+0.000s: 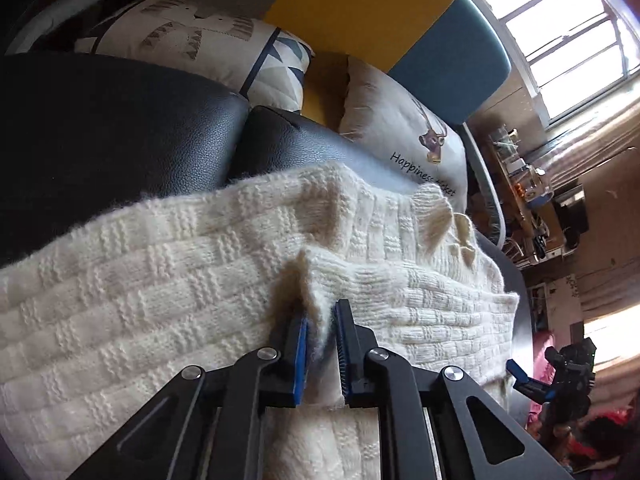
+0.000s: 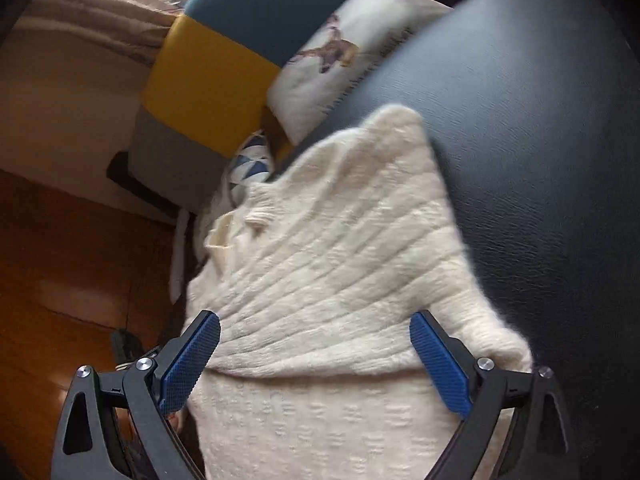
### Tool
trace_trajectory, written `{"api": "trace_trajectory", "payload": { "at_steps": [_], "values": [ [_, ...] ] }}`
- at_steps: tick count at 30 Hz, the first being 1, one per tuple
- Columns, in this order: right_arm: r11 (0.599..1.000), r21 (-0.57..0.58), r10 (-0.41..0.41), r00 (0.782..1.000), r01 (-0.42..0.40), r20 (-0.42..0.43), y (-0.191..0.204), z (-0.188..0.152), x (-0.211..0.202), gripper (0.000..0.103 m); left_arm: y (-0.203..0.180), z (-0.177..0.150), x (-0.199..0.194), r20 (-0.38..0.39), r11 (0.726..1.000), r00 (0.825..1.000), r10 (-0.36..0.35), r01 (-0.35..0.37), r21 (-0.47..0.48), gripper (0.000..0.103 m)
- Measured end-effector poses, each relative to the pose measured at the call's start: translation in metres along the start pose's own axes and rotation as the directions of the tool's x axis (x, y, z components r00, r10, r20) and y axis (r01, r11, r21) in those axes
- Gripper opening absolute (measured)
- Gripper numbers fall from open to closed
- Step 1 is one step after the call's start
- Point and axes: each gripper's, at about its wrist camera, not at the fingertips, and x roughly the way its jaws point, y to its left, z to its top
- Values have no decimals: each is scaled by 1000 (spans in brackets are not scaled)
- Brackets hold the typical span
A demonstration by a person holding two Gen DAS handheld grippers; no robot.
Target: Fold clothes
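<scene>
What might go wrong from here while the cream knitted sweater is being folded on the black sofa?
The left gripper pinches only a small ridge of the cream knitted sweater, so the knit may stretch or slip free. The right gripper is open, holding nothing, so the fold could sag on that side near the black leather sofa edge.

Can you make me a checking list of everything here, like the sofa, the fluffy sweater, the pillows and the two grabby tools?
Surface: black leather sofa, sweater spread on it.
Job's things: cream knit sweater, partly folded over itself.
Clutter: deer pillow; triangle-pattern pillow; yellow and blue cushion.
Grippers: left tool shut, pinching a sweater fold; right tool open over the sweater.
Cables: nothing seen.
Surroundings: window, crowded shelf, wooden floor.
</scene>
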Motion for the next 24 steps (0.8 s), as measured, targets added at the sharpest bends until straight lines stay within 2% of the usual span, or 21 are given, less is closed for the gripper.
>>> {"api": "trace_trajectory", "payload": {
  "at_steps": [2,4,6,7,8,9,11,12,14,17,19,22,24],
  "values": [
    [996,37,75,996,-77,41,-16,0,-8,79,-1,4,2,-2,1000,1000,18,-18,-9,14],
    [992,47,117,992,-119,41,-23,-3,-16,78,-8,5,-9,32,996,995,93,-93,-2,14],
    [996,-6,87,995,-87,41,-18,-8,-27,79,-15,6,-24,85,982,979,186,-187,6,15],
    [997,-37,77,996,-75,42,-15,-11,-33,79,-19,7,-33,117,978,971,208,-210,4,15],
    [995,-65,81,996,-79,38,-12,-16,-37,79,-25,7,-41,143,985,975,171,-174,7,15],
    [992,-83,94,995,-91,31,-11,-20,-40,79,-35,7,-46,151,994,984,97,-102,24,15],
    [987,-70,149,989,-148,22,-13,-28,-41,79,-72,4,-40,110,992,993,-39,26,121,15],
    [984,-53,173,985,-172,25,-14,-31,-39,79,-96,1,-31,73,980,993,-92,77,185,15],
    [980,-27,198,980,-197,24,-18,-37,-34,80,-152,-9,-4,-18,937,989,-145,143,319,16],
    [979,-50,197,979,-195,44,-17,-40,-32,80,-232,-23,44,-145,855,974,-173,221,468,19],
    [975,-85,212,975,-206,69,-11,-38,-38,80,-277,-27,76,-207,811,964,-166,253,527,20],
    [959,-158,250,966,-237,63,1,-35,-44,80,-321,-26,119,-268,774,953,-143,277,569,24],
    [953,-199,241,969,-227,50,6,-33,-41,80,-339,-25,144,-316,758,940,-131,301,579,29]
  ]
}}
